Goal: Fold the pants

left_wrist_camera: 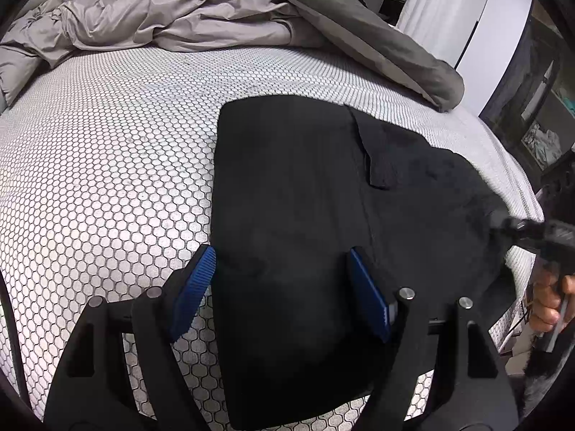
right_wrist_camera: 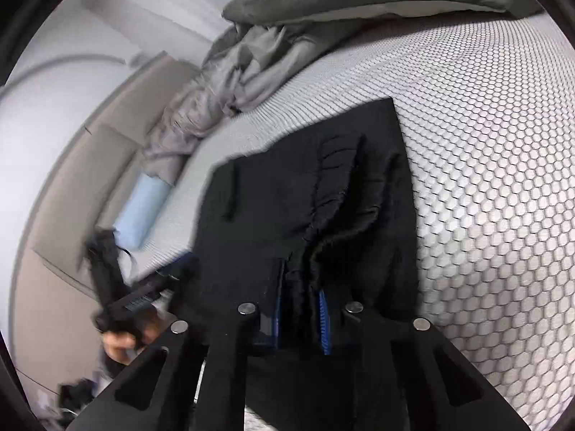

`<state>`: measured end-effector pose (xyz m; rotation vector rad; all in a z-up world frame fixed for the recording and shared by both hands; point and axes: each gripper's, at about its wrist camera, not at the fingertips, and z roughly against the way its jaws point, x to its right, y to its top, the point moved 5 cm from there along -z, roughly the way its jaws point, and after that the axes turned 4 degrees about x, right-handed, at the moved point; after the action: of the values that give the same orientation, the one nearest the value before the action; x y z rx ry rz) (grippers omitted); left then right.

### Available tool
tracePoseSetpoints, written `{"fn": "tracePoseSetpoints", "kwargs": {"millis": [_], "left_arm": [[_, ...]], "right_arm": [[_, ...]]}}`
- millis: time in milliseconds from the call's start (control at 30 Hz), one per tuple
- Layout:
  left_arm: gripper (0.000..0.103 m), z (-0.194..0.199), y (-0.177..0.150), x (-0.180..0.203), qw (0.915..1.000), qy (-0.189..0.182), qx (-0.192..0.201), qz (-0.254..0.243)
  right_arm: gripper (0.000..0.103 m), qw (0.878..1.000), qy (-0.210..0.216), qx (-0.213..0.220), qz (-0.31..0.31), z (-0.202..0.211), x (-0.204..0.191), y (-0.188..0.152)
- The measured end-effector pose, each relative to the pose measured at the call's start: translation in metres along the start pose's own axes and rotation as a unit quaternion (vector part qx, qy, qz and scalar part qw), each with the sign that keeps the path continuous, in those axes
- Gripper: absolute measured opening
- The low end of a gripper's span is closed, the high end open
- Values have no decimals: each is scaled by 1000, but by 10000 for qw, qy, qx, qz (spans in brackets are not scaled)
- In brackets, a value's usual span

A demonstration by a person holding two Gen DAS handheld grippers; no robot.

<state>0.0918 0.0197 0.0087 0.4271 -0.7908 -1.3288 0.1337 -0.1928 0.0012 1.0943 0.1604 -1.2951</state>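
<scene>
The black pants point(left_wrist_camera: 305, 215) lie on the bed point(left_wrist_camera: 107, 161). The left hand-held gripper point(left_wrist_camera: 284, 287) stands wide open above them; the right hand-held gripper point(right_wrist_camera: 302, 309) pinches their gathered waistband.

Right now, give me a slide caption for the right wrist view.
Right gripper shut on a bunched edge of the black pants lying on the honeycomb-patterned mattress.

Black claw point(left_wrist_camera: 282, 262), blue ribbed pads point(left_wrist_camera: 196, 287)
</scene>
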Motion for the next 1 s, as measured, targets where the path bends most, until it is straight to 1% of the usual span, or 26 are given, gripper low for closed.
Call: {"fn": "tracePoseSetpoints", "kwargs": {"millis": [100,167,200,267,300,367,400,433,467,500,533,567,600,633,667,700,733,800,867,933,1000], "left_arm": [[73,14,6,0,9997,-177,145,85],[73,22,10,-2,9993,-253,242,109],[73,23,10,-3,9993,-261,241,101],[73,21,9,-5,9996,-239,153,81],[73,17,7,-6,9997,-211,63,49],[73,7,2,-7,9999,-130,-106,2],[73,3,1,-8,9998,-111,-182,0],[73,0,-1,-9,9995,-161,-268,40],[73,-2,-1,-9,9992,-234,-320,101],[73,-4,-2,-9,9988,-303,-345,170],[73,-5,-3,-9,9981,-399,-381,278],[71,-6,-3,-9,9977,-434,-399,327],[66,-7,-4,-8,9973,-492,-391,378],[63,-7,-5,-7,9974,-485,-377,375],[62,-6,-5,-5,9981,-416,-335,317],[58,-4,-7,-1,9988,-330,-312,191],[54,-3,-9,2,9989,-310,-337,107],[52,0,-14,6,9983,-343,-474,-29],[52,7,-21,11,9972,-419,-597,-150],[52,15,-24,12,9972,-405,-583,-237],[52,29,-18,9,9989,-247,-275,-282]], "right_arm": [[14,9986,361,371,71,33,-29,5],[14,9982,340,482,135,52,-41,-1],[14,9984,233,495,152,57,-40,-7],[14,9992,-130,353,156,53,-28,-18],[14,9995,-281,149,-57,43,-12,-23],[14,9970,-368,-393,-564,21,20,-36],[15,9952,-376,-514,-749,15,31,-40],[17,9946,-242,-529,-855,16,34,-39],[23,9952,-147,-494,-835,20,31,-36],[36,9969,-90,-364,-685,30,24,-31],[43,9983,-88,-182,-549,38,20,-27],[52,9989,-124,110,-436,48,19,-21],[51,9985,-219,326,-381,55,20,-17],[51,9980,-350,406,-346,56,23,-14],[43,9976,-464,369,-362,50,27,-14],[35,9973,-514,286,-437,40,32,-14],[35,9967,-634,173,-485,28,36,-14],[31,9946,-972,91,-341,12,40,-11],[31,9917,-1273,63,-141,7,40,-5],[33,9871,-1592,81,129,8,32,1],[33,9802,-1886,245,548,16,18,5]]}}
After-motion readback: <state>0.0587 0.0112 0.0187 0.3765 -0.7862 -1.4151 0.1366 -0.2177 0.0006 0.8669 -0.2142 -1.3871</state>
